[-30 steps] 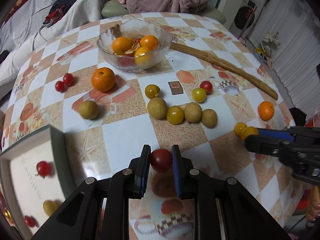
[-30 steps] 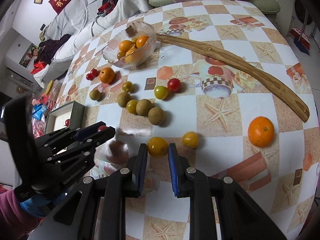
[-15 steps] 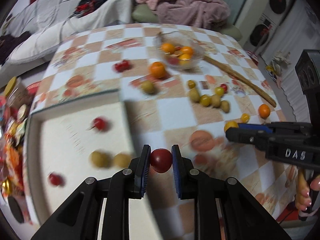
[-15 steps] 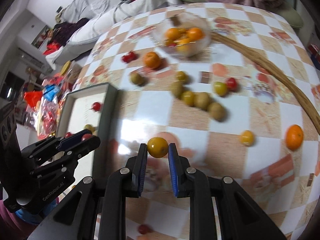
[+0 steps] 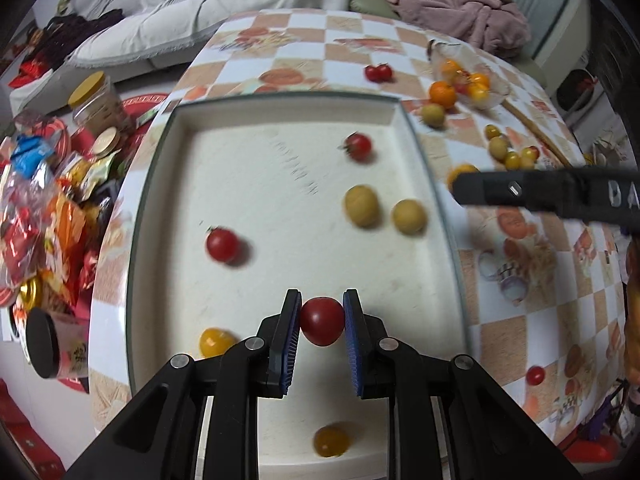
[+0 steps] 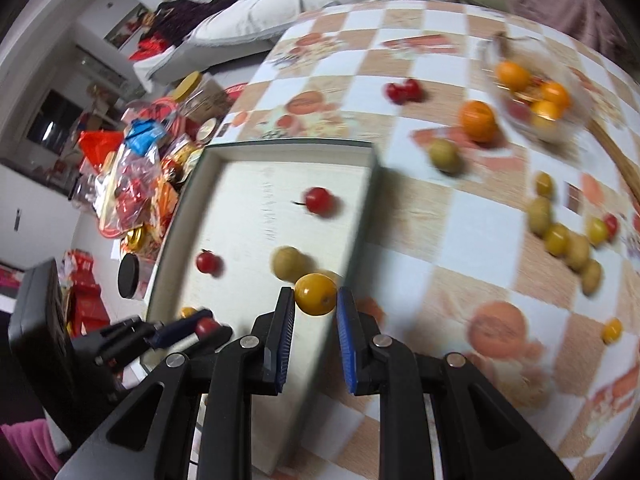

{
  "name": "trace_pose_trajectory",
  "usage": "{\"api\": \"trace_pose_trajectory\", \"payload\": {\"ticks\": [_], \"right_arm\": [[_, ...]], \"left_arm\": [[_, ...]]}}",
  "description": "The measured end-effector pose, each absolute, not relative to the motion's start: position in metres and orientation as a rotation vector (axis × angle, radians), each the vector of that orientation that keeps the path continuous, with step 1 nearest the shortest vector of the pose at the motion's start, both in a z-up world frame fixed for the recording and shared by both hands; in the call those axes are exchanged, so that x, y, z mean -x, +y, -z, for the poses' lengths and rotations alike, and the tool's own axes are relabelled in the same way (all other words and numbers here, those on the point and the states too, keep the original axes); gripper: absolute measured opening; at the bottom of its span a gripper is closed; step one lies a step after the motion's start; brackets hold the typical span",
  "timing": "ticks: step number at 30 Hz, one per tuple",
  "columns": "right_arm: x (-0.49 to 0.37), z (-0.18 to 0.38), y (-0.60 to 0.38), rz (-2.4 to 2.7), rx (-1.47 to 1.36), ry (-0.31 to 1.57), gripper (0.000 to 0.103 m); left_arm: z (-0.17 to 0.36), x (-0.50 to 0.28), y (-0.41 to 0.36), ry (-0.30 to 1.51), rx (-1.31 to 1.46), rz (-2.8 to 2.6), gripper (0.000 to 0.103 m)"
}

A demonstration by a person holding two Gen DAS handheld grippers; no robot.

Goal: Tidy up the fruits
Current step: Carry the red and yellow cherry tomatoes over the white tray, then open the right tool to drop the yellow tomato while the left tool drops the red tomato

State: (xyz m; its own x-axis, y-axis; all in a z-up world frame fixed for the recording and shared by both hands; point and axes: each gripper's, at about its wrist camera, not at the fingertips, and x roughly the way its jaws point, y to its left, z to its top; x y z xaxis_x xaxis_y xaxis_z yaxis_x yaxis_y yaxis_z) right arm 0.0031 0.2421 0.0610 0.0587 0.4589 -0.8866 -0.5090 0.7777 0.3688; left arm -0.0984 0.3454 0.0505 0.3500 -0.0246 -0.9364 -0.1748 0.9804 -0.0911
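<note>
The left gripper (image 5: 322, 322) is closed on a red cherry tomato (image 5: 322, 320), pinched between its two blue pads and held above the near part of a white tray (image 5: 280, 184). The right gripper (image 6: 316, 300) clamps a yellow cherry tomato (image 6: 316, 294) in the same way, poised over the tray's right-hand rim; from the left wrist view its dark body (image 5: 552, 196) crosses the frame just beyond that rim.

Inside the tray lie two further red tomatoes (image 5: 222, 245), each with a stem, two pale green-yellow fruits (image 5: 362, 205) just beside each other near the right wall, and two small yellow fruits (image 5: 216, 342) close to the near edge.

The tray rests on a worktop (image 5: 520, 320) covered with a checked orange-and-white cloth. Farther out on it stand a glass bowl (image 6: 532, 96) holding orange fruits, a loose orange (image 6: 478, 120) near the bowl, a pair of red tomatoes (image 6: 404, 90), and a cluster of green-yellow fruits (image 6: 568, 244). A single small yellow fruit (image 6: 612, 330) lies well apart at the right.

Left of the worktop, packaged snacks (image 5: 48, 200) and jars are piled.
</note>
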Motion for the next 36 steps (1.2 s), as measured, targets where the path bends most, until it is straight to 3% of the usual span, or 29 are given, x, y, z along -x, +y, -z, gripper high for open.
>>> {"api": "trace_pose_trajectory", "payload": {"ticks": [21, 24, 25, 26, 27, 28, 29, 30, 32, 36], "right_arm": [[-0.014, -0.014, 0.347, -0.774, 0.290, 1.382, 0.026], [-0.014, -0.014, 0.352, -0.797, 0.294, 1.388, 0.040], [-0.014, -0.014, 0.353, -0.803, 0.290, 1.391, 0.050], [-0.015, -0.015, 0.353, -0.800, 0.291, 1.390, 0.061], [-0.016, -0.016, 0.354, -0.791, 0.290, 1.388, 0.065], [-0.016, -0.016, 0.354, -0.790, 0.279, 1.386, 0.067], [-0.018, -0.018, 0.352, -0.793, 0.258, 1.389, 0.068], [-0.020, -0.021, 0.349, -0.800, 0.233, 1.391, 0.069], [-0.022, -0.028, 0.344, -0.815, 0.194, 1.381, 0.081], [-0.026, -0.047, 0.331, -0.817, 0.123, 1.334, 0.085]], "left_arm": [[-0.030, 0.112, 0.358, 1.253, 0.209, -0.131, 0.024], [-0.030, 0.111, 0.356, 1.261, 0.196, -0.128, 0.024], [-0.030, 0.110, 0.355, 1.263, 0.189, -0.127, 0.024], [-0.030, 0.110, 0.354, 1.264, 0.182, -0.125, 0.025], [-0.030, 0.110, 0.353, 1.266, 0.178, -0.118, 0.031], [-0.031, 0.110, 0.353, 1.266, 0.175, -0.118, 0.056], [-0.033, 0.111, 0.352, 1.254, 0.170, -0.127, 0.073], [-0.038, 0.114, 0.351, 1.225, 0.158, -0.140, 0.074], [-0.040, 0.114, 0.350, 1.223, 0.152, -0.133, 0.074], [-0.037, 0.113, 0.348, 1.258, 0.135, -0.133, 0.074]]}}
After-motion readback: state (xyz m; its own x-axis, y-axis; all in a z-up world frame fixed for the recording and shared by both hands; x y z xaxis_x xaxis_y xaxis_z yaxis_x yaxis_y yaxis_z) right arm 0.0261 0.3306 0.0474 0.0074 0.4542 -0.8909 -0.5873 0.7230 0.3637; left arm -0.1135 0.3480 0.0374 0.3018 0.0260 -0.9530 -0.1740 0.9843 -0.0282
